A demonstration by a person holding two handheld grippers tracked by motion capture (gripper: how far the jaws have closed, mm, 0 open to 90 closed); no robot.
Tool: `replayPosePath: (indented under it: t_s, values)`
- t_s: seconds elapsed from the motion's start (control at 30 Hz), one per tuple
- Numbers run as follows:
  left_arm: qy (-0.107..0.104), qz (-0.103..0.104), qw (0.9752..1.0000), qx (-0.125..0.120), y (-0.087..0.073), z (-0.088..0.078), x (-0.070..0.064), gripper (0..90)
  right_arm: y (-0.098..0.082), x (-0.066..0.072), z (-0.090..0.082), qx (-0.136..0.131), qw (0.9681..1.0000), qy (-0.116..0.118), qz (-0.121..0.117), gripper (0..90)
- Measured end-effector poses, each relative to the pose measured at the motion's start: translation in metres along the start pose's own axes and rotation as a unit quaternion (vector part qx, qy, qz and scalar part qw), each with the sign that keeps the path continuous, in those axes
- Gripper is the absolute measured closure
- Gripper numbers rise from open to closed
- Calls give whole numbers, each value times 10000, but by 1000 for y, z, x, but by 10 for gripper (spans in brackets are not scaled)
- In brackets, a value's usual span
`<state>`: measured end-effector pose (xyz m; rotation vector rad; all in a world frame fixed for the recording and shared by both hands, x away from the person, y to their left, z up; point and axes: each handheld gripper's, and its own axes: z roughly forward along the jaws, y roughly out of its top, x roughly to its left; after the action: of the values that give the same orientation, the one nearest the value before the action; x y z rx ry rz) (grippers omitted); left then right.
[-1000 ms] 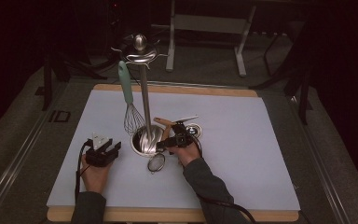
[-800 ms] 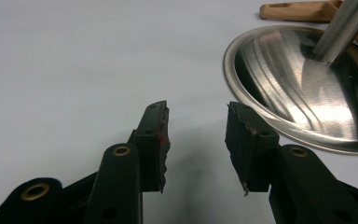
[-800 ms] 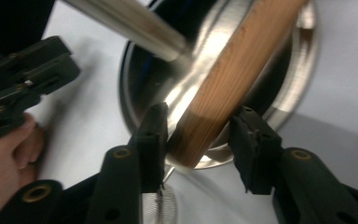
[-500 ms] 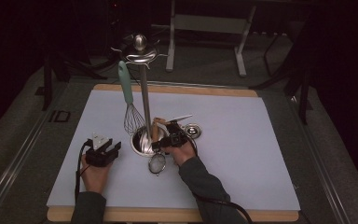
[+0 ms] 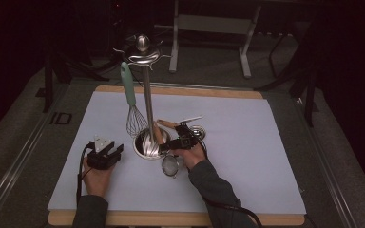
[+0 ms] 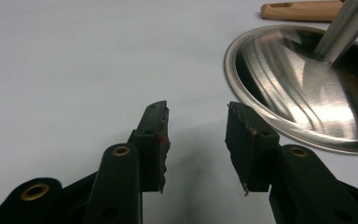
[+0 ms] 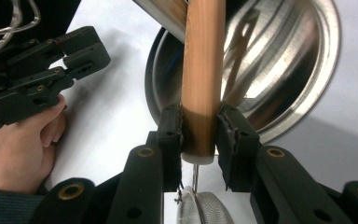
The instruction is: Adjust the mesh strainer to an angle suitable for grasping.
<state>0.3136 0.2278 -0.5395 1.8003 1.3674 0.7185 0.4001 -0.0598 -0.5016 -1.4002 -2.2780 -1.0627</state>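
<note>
Strainer (image 5: 171,166), wooden handle (image 7: 204,70): lies on bench (image 5: 266,156) beside stand base (image 5: 148,145), handle pointing away along right tool (image 7: 199,135), whose jaws, just closing, clamp it; left tool (image 6: 196,140) open, empty.

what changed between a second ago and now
The right gripper slid in toward the stand's round base and its jaws have just been closing onto the strainer's wooden handle, now clamped. The left gripper stayed open in place; the whisk kept hanging.
</note>
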Motion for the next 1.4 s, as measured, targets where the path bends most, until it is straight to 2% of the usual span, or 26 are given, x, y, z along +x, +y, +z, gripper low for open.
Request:
replayPosePath:
  t_s: [0.17,0.47,0.7,1.13,1.4]
  values:
    - [-4,1,10000,5,0,0,0,592,-1,1,-10,-118,9999,34,-115,731]
    - [-1,2,10000,0,0,0,0,591,-4,3,-26,-362,9992,93,-147,732]
    - [3,8,10000,-3,0,0,0,590,-9,3,-39,-593,9977,121,-322,732]
    - [5,5,10000,-3,0,0,0,589,-14,0,-65,-1099,9920,228,-582,732]
    - [4,6,10000,-2,0,0,0,588,-14,3,-79,-1260,9889,283,-735,733]
